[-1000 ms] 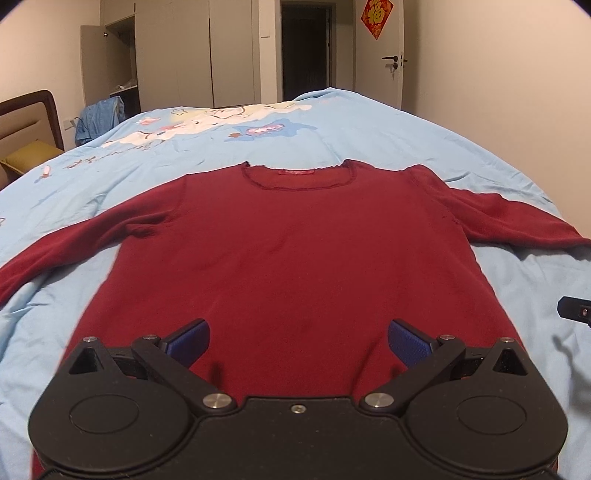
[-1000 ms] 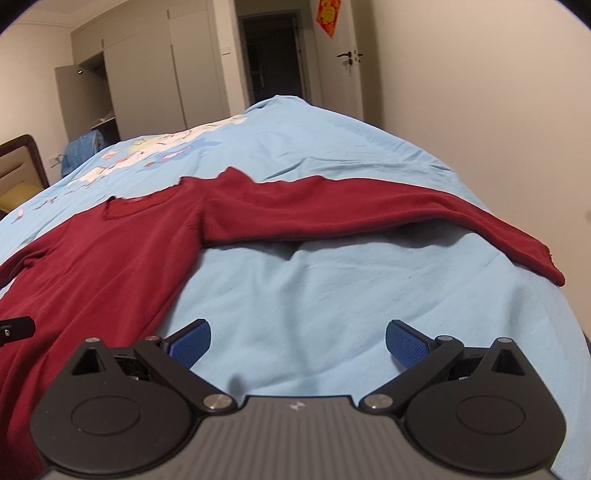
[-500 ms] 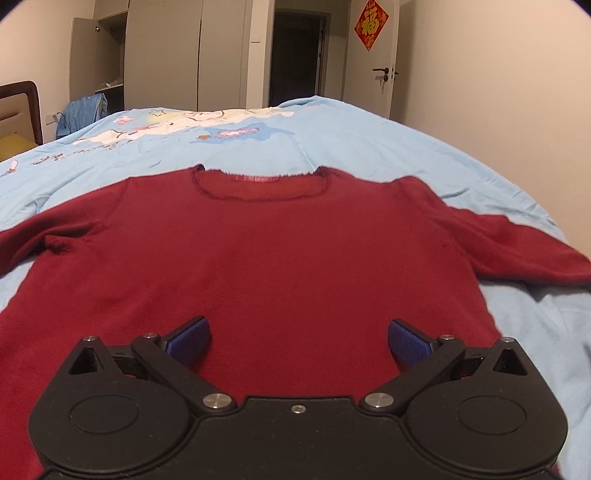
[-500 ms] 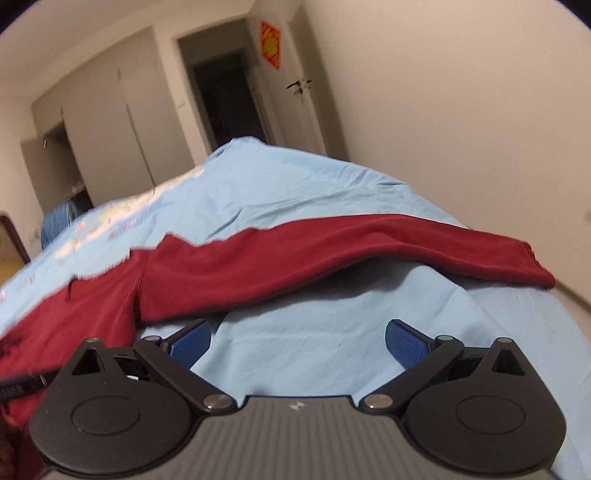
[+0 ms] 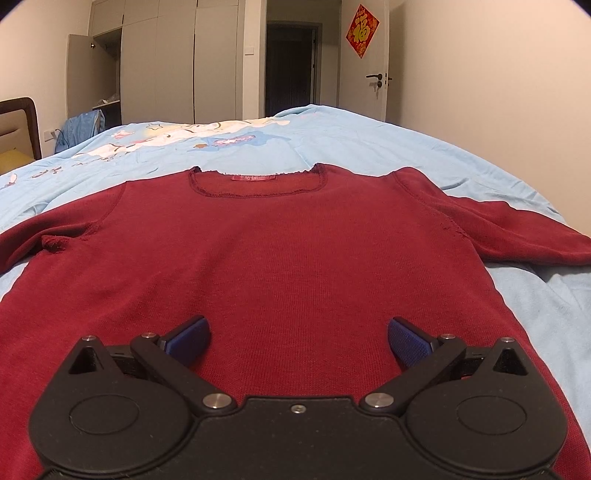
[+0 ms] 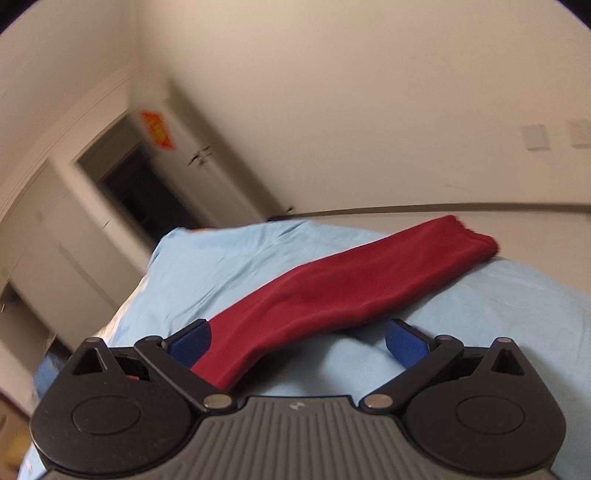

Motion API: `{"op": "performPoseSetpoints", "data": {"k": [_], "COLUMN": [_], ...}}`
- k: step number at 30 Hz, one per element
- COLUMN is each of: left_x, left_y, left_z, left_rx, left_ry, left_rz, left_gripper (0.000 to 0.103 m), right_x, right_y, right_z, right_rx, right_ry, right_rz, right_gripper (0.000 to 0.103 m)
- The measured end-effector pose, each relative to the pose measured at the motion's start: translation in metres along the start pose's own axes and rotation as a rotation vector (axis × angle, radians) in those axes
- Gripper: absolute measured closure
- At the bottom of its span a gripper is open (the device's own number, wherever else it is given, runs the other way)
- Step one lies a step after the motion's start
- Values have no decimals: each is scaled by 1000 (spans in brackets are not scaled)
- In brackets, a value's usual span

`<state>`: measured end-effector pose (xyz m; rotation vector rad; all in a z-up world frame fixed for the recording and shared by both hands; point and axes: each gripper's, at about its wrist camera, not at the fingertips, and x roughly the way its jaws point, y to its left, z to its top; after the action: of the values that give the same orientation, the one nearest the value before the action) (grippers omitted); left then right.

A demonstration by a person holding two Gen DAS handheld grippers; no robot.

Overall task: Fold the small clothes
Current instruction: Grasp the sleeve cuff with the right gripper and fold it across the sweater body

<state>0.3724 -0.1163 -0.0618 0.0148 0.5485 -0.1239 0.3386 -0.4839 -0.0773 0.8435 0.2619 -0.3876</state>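
Observation:
A dark red long-sleeved sweater (image 5: 288,251) lies flat, front up, on a light blue bed (image 5: 332,136), its neckline at the far end. My left gripper (image 5: 297,338) hovers open over the sweater's lower body, blue pads wide apart with nothing between them. In the right wrist view the sweater's right sleeve (image 6: 354,284) stretches across the bed to its cuff near the bed's edge. My right gripper (image 6: 297,338) is open just above that sleeve, the cloth running past its left pad; the view is tilted and blurred.
The bed cover carries a cartoon print (image 5: 173,138) beyond the neckline. A headboard (image 5: 22,125) stands at the left. Wardrobes (image 5: 177,62), a dark doorway (image 5: 291,70) and a door with a red decoration (image 5: 362,29) line the far wall. A bare wall (image 6: 369,110) rises beside the bed.
My left gripper has moved forward and lower over the sweater's body. My right gripper has swung right and tilted, closing in on the right sleeve. Both stay open.

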Motion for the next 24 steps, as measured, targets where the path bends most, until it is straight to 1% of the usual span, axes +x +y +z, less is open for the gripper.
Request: {"op": "performPoseSetpoints", "data": {"k": [1, 3, 4, 6, 7, 8, 9, 10, 11, 12, 13, 15, 17, 20, 24], "left_x": [0, 0, -1, -1, -2, -3, -5, -8, -10, -13, -17, -24, -34, -50, -68], "left_y": [0, 0, 0, 2, 5, 7, 10, 12, 15, 18, 21, 27, 35, 49, 65], "left_z": [0, 1, 1, 5, 8, 11, 14, 17, 20, 24, 28, 36, 43, 51, 59], "left_rx": [-1, -3, -5, -20, -33, -46, -60, -74, -86, -93, -97, -97, -99, -111, -129], "left_ry": [0, 1, 3, 13, 19, 25, 29, 34, 42, 49, 52, 46, 29, -3, -41], "left_rz": [-1, -2, -4, -12, -20, -29, -37, -40, -34, -22, -9, 12, 25, 36, 53], "left_gripper": [1, 1, 1, 1, 1, 1, 1, 1, 1, 1, 1, 1, 1, 1, 1], "right_x": [3, 7, 9, 16, 18, 22, 26, 29, 31, 32, 33, 30, 27, 22, 27], "right_y": [-5, -15, -18, -23, -26, -28, -30, -30, -30, -30, -27, -12, 8, 48, 109], "right_z": [3, 8, 9, 12, 14, 15, 17, 18, 19, 23, 24, 27, 28, 25, 16], "right_rx": [40, 114, 141, 188, 204, 214, 216, 212, 202, 181, 153, 54, -55, -217, -437], "right_ry": [-13, -38, -53, -77, -84, -95, -103, -110, -120, -135, -147, -178, -208, -240, -220], "right_rz": [-12, -42, -59, -99, -113, -132, -156, -178, -188, -177, -169, -159, -131, -62, 59], "right_gripper": [7, 18, 22, 39, 44, 58, 77, 84, 87, 91, 93, 96, 96, 96, 96]}}
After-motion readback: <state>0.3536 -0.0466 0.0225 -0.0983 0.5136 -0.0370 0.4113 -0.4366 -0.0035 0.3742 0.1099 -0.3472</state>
